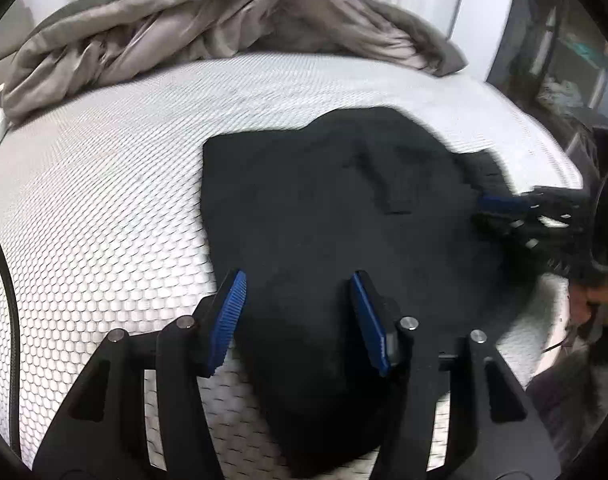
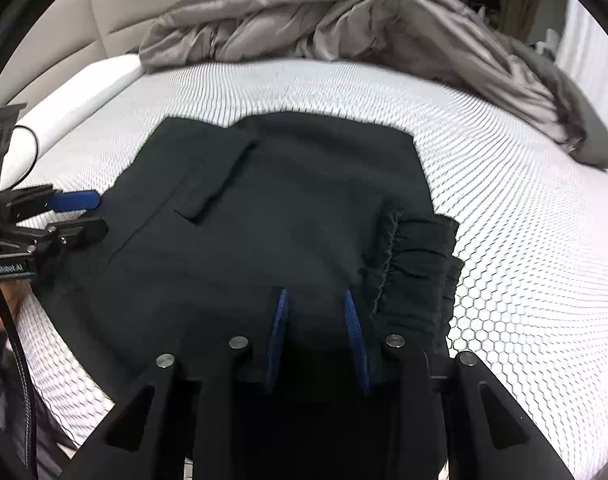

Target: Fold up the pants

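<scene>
Lying in the middle of both frames, the black pants (image 2: 272, 216) rest folded on a white bed (image 2: 524, 240) with a honeycomb pattern. The left gripper (image 1: 298, 280) hangs over their lower edge with its blue fingers (image 1: 226, 320) apart, holding nothing. The right gripper (image 2: 314, 300) has fingers partly apart above the cloth. A grey blanket (image 1: 192, 12) sits bunched at the top.
</scene>
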Demonstrator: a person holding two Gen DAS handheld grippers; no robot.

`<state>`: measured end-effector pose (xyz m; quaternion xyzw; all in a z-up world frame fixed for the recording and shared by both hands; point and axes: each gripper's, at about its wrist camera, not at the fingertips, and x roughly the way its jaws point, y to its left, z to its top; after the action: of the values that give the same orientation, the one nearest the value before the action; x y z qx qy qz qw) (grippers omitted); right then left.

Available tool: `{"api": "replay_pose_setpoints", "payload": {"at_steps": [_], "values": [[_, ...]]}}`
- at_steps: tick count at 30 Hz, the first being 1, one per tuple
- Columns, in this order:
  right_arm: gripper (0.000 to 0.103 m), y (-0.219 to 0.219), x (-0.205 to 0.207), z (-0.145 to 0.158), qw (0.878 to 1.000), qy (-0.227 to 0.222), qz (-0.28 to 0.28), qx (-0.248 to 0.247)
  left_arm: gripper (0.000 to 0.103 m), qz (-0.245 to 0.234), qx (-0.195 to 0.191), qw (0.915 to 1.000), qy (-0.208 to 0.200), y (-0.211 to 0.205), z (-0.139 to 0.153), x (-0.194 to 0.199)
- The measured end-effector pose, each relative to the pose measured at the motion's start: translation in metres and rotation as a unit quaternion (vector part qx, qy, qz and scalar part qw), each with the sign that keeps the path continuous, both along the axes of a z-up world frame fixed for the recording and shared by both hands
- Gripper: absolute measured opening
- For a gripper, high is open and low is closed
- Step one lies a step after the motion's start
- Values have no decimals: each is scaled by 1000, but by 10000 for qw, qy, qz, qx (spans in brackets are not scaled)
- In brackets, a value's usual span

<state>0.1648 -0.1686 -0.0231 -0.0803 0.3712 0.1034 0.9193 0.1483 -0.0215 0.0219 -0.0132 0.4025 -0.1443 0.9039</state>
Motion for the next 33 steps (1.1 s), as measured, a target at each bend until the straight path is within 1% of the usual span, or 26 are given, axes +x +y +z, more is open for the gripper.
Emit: {"api": "replay_pose_setpoints", "payload": {"at_steps": [1,3,4,5,7,10,11,12,14,15,16,17,18,20,21,22,23,24,25,26,27,29,30,31,32,33], "values": [[31,7,-4,5,9998,-74,131,115,52,-237,-106,9996,-72,-9,3,-5],[32,30,-14,11,9973,-113,636,359,52,-691,-94,9976,-13,-28,1,-8],[33,42,-14,10,9961,-78,810,337,52,-849,14,9963,107,-35,-5,-8],[33,55,-11,5,9947,31,1006,223,52,-869,223,9959,149,-37,-12,-8],[33,60,-8,-8,9946,160,1022,-95,52,-879,282,9956,147,-32,-16,-11],[34,32,-15,-12,9970,150,721,-233,52,-858,147,9960,188,-10,-15,-20],[33,15,-16,-10,9983,90,490,-295,52,-785,162,9965,251,-1,-15,-21],[33,-1,-18,-7,9991,111,417,-41,52,-724,78,9970,280,7,-14,-22],[35,-31,-25,3,9940,226,553,914,52,-402,-459,9974,371,36,-6,-24],[39,-42,-28,11,9911,158,511,1216,52,-225,-687,9967,381,46,-3,-22],[44,-51,-32,18,9901,36,401,1346,52,-39,-823,9959,387,54,-1,-18],[54,-61,-42,25,9901,-133,171,1386,52,240,-886,9948,432,65,-2,-12],[58,-71,-43,27,9907,-233,-44,1340,52,479,-877,9936,532,70,-5,-7],[58,-91,-33,26,9896,-197,-467,1346,52,689,-879,9906,788,76,-14,9],[58,-100,-24,21,9869,-2,-617,1494,52,721,-885,9898,847,74,-18,13],[58,-107,-16,14,9831,169,-701,1683,48,726,-917,9897,831,73,-20,14],[57,-114,-7,3,9770,426,-743,1951,41,711,-999,9894,776,71,-18,15],[47,-122,7,0,9710,581,-693,2212,39,729,-991,9893,780,70,-16,16],[40,-129,12,-6,9614,718,-613,2585,36,742,-935,9900,758,69,-14,18],[37,-136,16,-13,9444,875,-597,3114,35,742,-845,9911,706,68,-10,20],[31,-140,20,-17,9372,900,-612,3314,34,790,-726,9922,629,68,-7,24],[27,-145,24,-16,9214,828,-513,3762,34,941,-607,9920,591,65,-6,23],[27,-140,26,-11,9228,793,-524,3734,34,982,-605,9914,624,66,-10,20],[27,-135,26,-7,9307,735,-566,3538,35,990,-629,9909,661,68,-12,21],[30,-130,29,-3,9437,654,-632,3182,35,1004,-670,9903,689,70,-14,22],[38,-125,28,-1,9524,632,-706,2897,35,1028,-710,9898,684,72,-12,20]]}}
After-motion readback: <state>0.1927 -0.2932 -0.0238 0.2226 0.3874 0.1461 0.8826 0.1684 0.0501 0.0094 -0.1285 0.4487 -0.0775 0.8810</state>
